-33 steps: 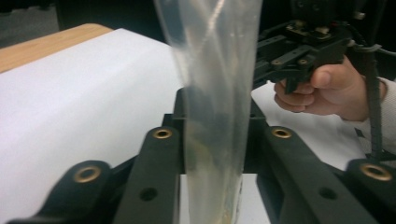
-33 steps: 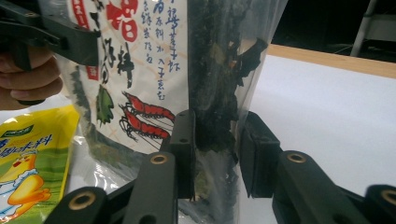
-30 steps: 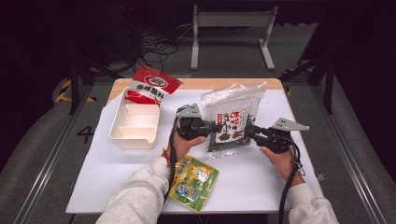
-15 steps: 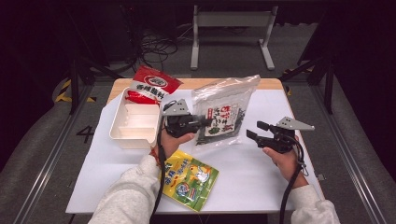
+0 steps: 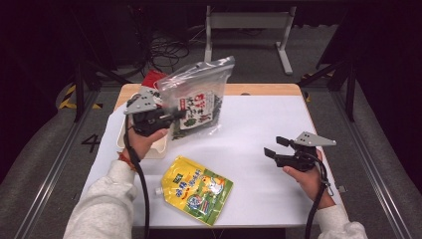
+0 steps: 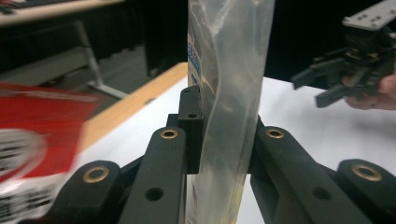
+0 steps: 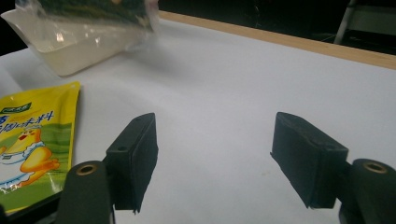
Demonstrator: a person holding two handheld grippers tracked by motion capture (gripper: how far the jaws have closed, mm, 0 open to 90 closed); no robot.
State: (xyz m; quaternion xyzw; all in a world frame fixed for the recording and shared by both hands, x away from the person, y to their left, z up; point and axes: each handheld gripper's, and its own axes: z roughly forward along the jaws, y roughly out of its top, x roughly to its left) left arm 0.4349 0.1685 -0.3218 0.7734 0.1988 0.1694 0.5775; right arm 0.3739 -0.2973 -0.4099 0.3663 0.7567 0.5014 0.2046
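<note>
A clear bag [image 5: 199, 94] of dark dried leaves with a red and white label hangs upright above the table's left side. My left gripper [image 5: 174, 115] is shut on its lower left edge. In the left gripper view the bag's plastic [image 6: 229, 93] is pinched between the pads of that gripper [image 6: 223, 135]. My right gripper [image 5: 271, 148] hovers over the table at the right. Its jaws have just been opening and nothing is between them [image 7: 215, 163]. The left gripper view shows the right gripper [image 6: 327, 84] farther off.
A white tray [image 5: 149, 149] sits at the table's left edge, below the left hand. Behind it lies a red packet [image 5: 151, 78]. A yellow pouch [image 5: 196, 189] lies flat near the front edge. White sheet [image 5: 259, 119] covers the table between the grippers.
The right gripper let go of the bag's right edge and opened, staying where it was. The left gripper carried the bag up and to the left, over the tray.
</note>
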